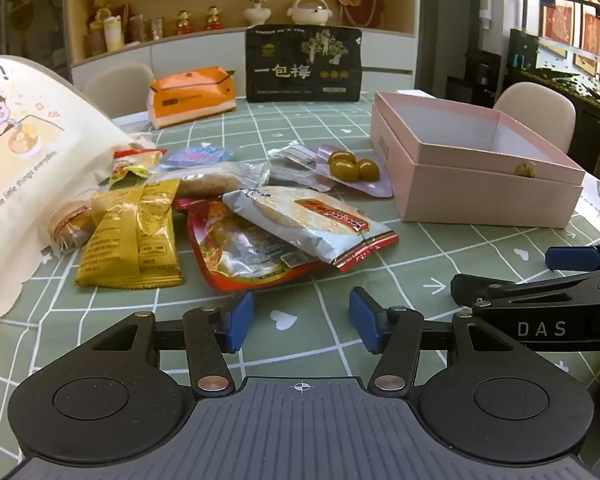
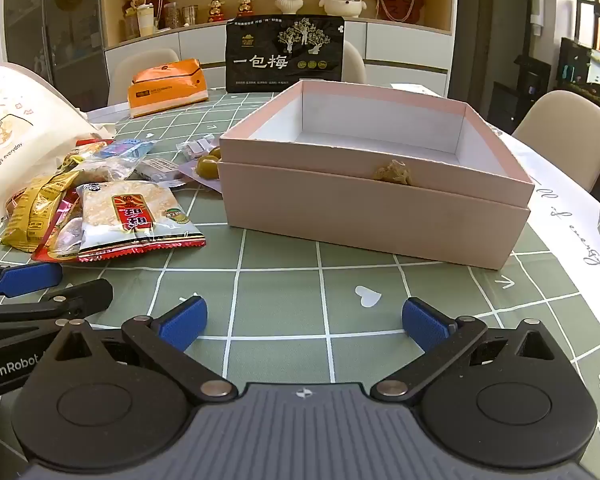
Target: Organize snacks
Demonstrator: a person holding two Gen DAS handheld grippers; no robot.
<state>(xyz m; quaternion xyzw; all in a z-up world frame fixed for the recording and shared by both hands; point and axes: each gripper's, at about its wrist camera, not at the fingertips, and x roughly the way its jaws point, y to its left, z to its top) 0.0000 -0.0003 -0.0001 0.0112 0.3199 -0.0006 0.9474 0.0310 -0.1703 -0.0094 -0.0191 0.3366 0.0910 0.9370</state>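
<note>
Snacks: a loose heap point(image 1: 236, 216) at the table's left side, spilling from the cloth bag point(image 1: 28, 152); none in the pink box point(image 2: 372, 204) yet.
Nearest packet: rice-cracker pack point(image 1: 312, 224), long axis slanting toward the near edge, just ahead of the left gripper point(image 1: 301, 322).
Left gripper: jaws partly apart, empty (likely the nearer one).
Right gripper point(image 2: 303, 324): jaws wide, empty, facing the box.

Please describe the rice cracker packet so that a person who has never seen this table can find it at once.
Start from the pink box on the green checked tablecloth; a pile of snacks lies on its left. The rice cracker packet lies on top, on the side nearest the box. Only this one is silver-white, showing a round pale cracker and a red label.
</note>
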